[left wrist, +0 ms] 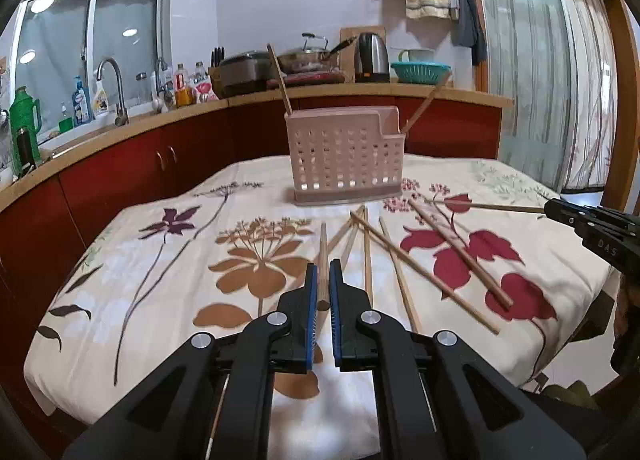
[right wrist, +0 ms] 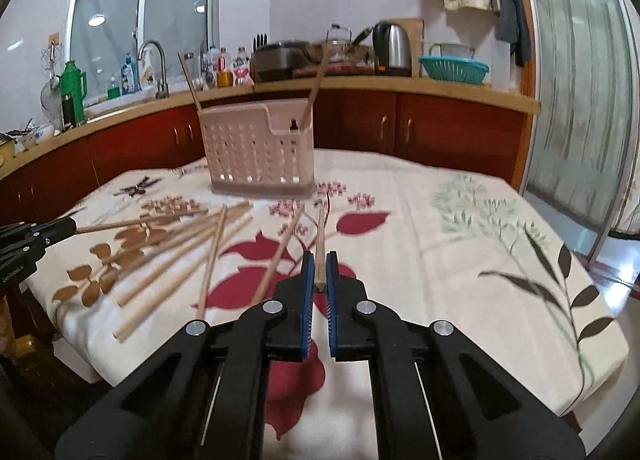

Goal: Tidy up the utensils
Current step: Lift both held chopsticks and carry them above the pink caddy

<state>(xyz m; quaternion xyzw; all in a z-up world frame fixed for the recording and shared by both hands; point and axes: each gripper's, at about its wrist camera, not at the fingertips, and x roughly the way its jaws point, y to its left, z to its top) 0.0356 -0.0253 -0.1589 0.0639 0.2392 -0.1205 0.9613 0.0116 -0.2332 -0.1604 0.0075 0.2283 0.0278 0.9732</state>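
Blue-padded and closed tight, the left gripper (left wrist: 323, 272) pinches one wooden chopstick (left wrist: 322, 256) that points ahead over the flowered tablecloth (left wrist: 160, 260). The right gripper (right wrist: 319, 264) is likewise clamped on a second chopstick (right wrist: 320, 244), held near its end. Beyond them, loose chopsticks (left wrist: 400, 256) lie scattered and crossing on the cloth. Farther back stands the pink perforated holder (left wrist: 344, 156), upright near the table's far edge, with two chopsticks (left wrist: 279, 78) leaning out of it.
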